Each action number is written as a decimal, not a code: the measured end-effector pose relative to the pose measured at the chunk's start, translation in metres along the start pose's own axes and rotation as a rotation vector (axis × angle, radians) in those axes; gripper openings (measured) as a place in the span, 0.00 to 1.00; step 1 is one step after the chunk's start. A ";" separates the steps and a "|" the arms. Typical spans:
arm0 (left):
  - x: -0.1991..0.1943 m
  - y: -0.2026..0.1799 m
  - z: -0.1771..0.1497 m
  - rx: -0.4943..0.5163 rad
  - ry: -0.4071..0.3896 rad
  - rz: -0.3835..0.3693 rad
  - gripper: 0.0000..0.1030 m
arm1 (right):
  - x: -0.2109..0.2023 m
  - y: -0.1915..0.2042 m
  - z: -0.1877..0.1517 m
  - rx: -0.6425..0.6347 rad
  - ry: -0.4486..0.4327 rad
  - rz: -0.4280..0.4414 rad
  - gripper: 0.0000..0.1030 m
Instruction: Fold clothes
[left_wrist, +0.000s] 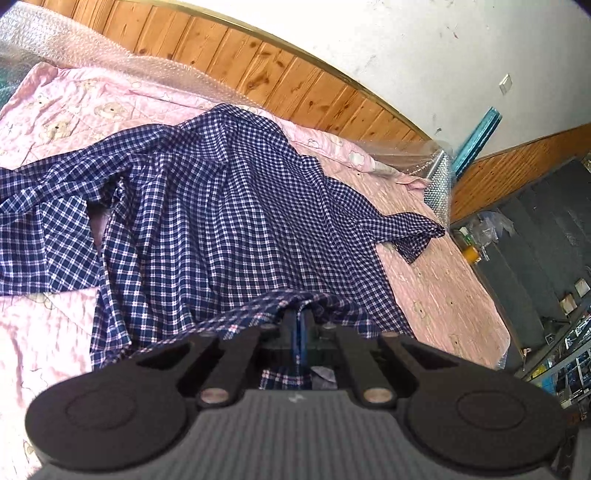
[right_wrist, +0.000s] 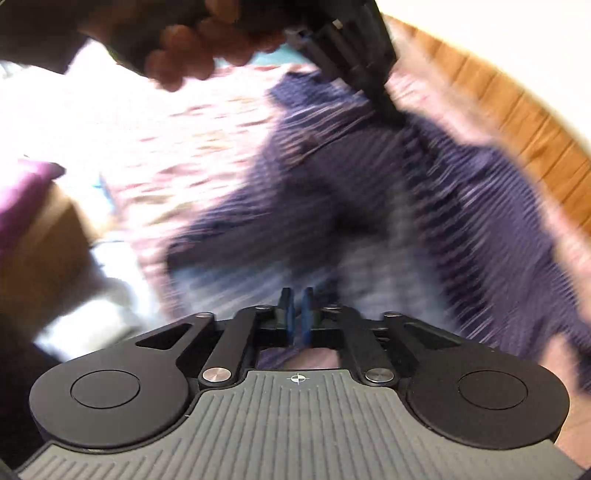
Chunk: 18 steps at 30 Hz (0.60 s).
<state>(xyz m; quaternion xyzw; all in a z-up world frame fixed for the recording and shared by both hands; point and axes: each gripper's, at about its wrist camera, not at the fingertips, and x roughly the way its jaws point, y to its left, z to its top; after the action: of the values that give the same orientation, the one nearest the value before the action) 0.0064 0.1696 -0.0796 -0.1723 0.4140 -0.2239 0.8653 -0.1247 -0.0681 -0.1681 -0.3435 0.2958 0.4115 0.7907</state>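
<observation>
A navy and white checked shirt (left_wrist: 221, 206) lies rumpled across a pink quilt (left_wrist: 74, 110) on the bed, one sleeve trailing right. My left gripper (left_wrist: 300, 310) is shut on a fold of the shirt's near edge, and the cloth bunches over its fingertips. The right wrist view is heavily blurred. It shows the same shirt (right_wrist: 369, 192) ahead of my right gripper (right_wrist: 297, 310), whose fingers stand a narrow gap apart with nothing between them. At the top of that view a hand (right_wrist: 184, 55) holds the left gripper (right_wrist: 393, 114), whose tip is in the shirt.
Wooden wall panelling (left_wrist: 295, 85) runs behind the bed, with bubble wrap (left_wrist: 74, 40) along its far edge. A teal pole (left_wrist: 476, 136) leans in the corner. Cluttered floor (left_wrist: 535, 258) lies past the bed's right edge. A brown box (right_wrist: 40, 251) sits at the left.
</observation>
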 end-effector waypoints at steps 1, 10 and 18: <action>0.002 -0.001 0.001 0.002 0.002 -0.001 0.02 | 0.015 -0.001 0.003 -0.018 0.010 -0.021 0.34; 0.006 -0.009 0.004 0.028 0.013 0.000 0.02 | 0.057 -0.014 0.018 0.012 0.048 -0.040 0.00; -0.006 -0.004 0.000 0.006 0.005 -0.019 0.02 | -0.017 0.009 0.008 -0.009 -0.022 0.032 0.00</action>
<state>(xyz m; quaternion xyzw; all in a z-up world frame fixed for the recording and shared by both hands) 0.0019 0.1691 -0.0743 -0.1729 0.4138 -0.2337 0.8627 -0.1392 -0.0654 -0.1533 -0.3378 0.2909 0.4289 0.7857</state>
